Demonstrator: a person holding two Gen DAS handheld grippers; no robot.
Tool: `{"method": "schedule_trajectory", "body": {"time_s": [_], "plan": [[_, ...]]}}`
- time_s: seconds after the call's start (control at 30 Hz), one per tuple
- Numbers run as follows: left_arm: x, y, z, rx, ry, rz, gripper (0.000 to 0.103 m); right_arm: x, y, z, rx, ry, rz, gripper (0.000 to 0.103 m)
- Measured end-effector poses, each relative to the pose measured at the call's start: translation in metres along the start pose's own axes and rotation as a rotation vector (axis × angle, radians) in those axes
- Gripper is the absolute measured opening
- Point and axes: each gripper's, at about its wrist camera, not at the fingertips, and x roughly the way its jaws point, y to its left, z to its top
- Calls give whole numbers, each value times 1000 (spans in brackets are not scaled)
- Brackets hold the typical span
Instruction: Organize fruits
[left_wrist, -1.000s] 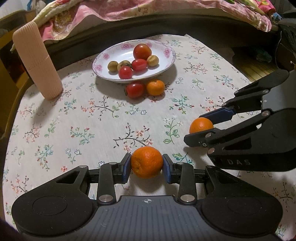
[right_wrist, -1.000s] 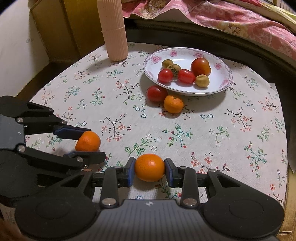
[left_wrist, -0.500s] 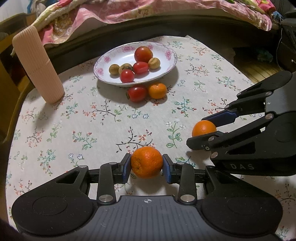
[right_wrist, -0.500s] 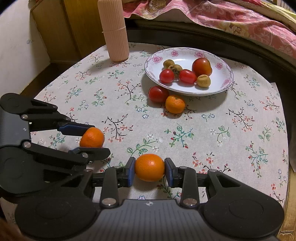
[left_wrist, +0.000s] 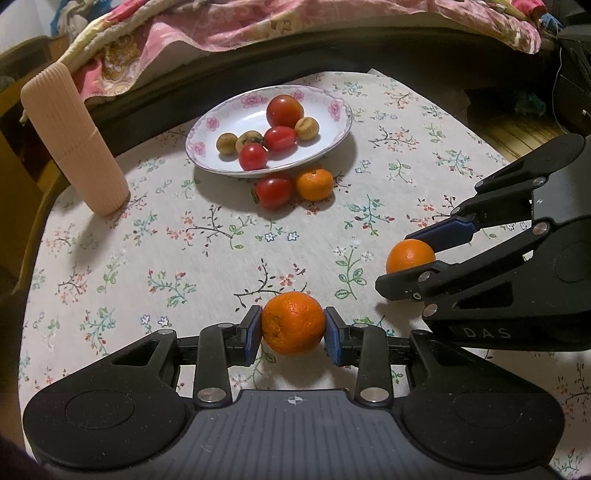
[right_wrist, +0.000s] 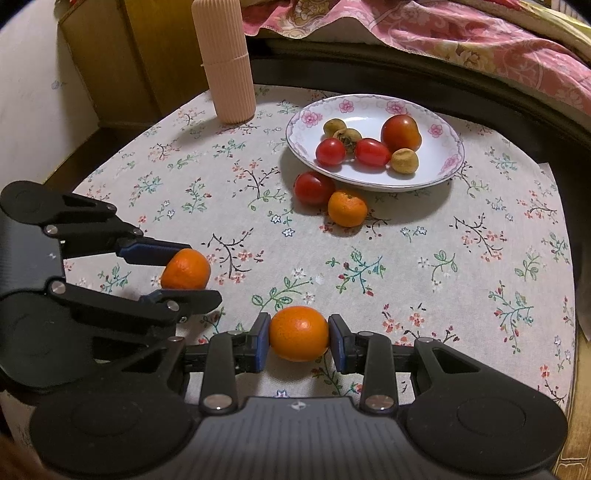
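My left gripper (left_wrist: 293, 326) is shut on a rough-skinned orange (left_wrist: 293, 317), low over the flowered tablecloth. Just to its right, my right gripper (right_wrist: 299, 338) is shut on a smoother orange (right_wrist: 299, 328). Each wrist view also shows the other gripper from the side: the right gripper (left_wrist: 397, 262) with its orange (left_wrist: 410, 254), and the left gripper (right_wrist: 197, 271) with its orange (right_wrist: 184, 267). Farther back stands a white flower-rimmed plate (left_wrist: 207, 123) (right_wrist: 445, 134) holding red tomatoes and small brownish fruits. A tomato (left_wrist: 274, 192) (right_wrist: 314, 187) and a mandarin (left_wrist: 314, 184) (right_wrist: 347, 208) lie on the cloth against the plate's near rim.
A tall pink ribbed cylinder (left_wrist: 74, 144) (right_wrist: 227, 59) stands at the table's far left. A dark curved rail with a pink quilt (left_wrist: 295, 26) behind it borders the table at the back. A wooden cabinet (right_wrist: 129, 55) stands at the left.
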Motion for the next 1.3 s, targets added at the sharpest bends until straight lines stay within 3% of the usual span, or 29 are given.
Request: {"method": "schedule_trajectory", "body": {"time_s": [1.3], "plan": [[-1, 2, 24, 27, -54, 42, 42, -10, -12, 20, 42, -64, -25, 36]]}}
